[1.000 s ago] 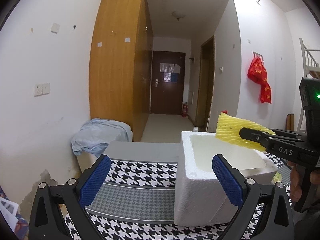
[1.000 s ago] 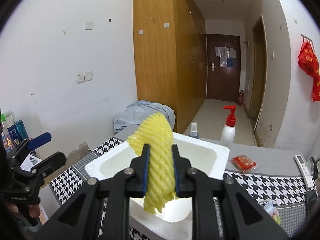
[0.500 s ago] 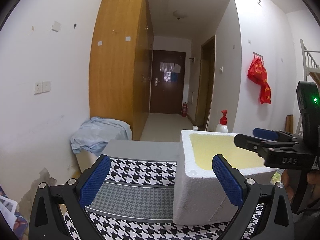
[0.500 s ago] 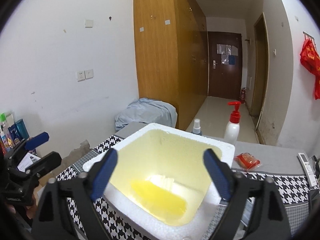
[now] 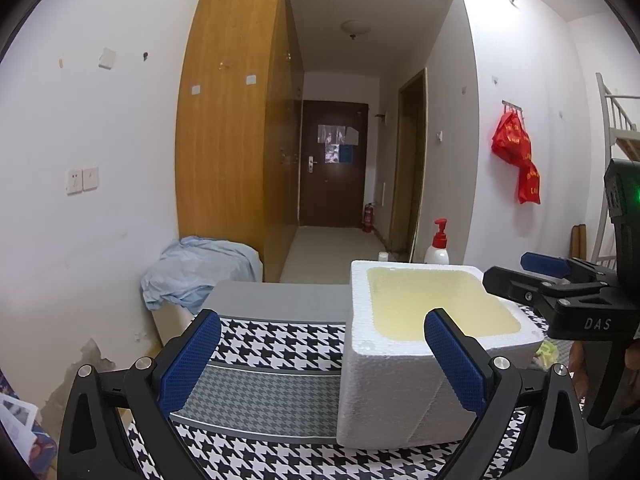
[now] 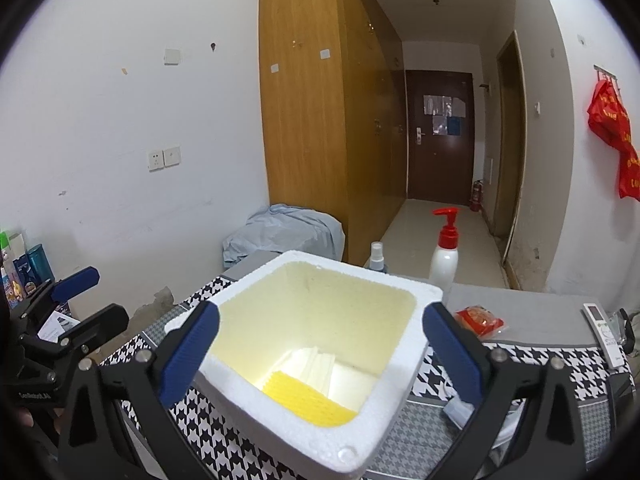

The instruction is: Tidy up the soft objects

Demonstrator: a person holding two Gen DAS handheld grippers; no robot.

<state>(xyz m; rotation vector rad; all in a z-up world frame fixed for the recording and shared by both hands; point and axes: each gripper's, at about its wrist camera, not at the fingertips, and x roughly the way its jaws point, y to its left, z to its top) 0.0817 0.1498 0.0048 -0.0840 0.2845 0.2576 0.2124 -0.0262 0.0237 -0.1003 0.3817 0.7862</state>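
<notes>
Yellow foam net [image 6: 306, 400] lies flat on the floor of the white foam box [image 6: 372, 420], dropped clear of the right gripper [image 6: 320, 344], whose jaws have just been opening and now gape wide and empty, tipped slightly down over the box. Left gripper [image 5: 324, 360] hangs level beside the box, spread and empty, above the houndstooth cloth [image 5: 256, 344].

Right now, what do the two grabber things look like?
Both are black plastic with silver screws. The left gripper and right gripper each have two fingers tipped with bumpy blue pads. The right one's side shows white "DAS" lettering and a green light.
</notes>
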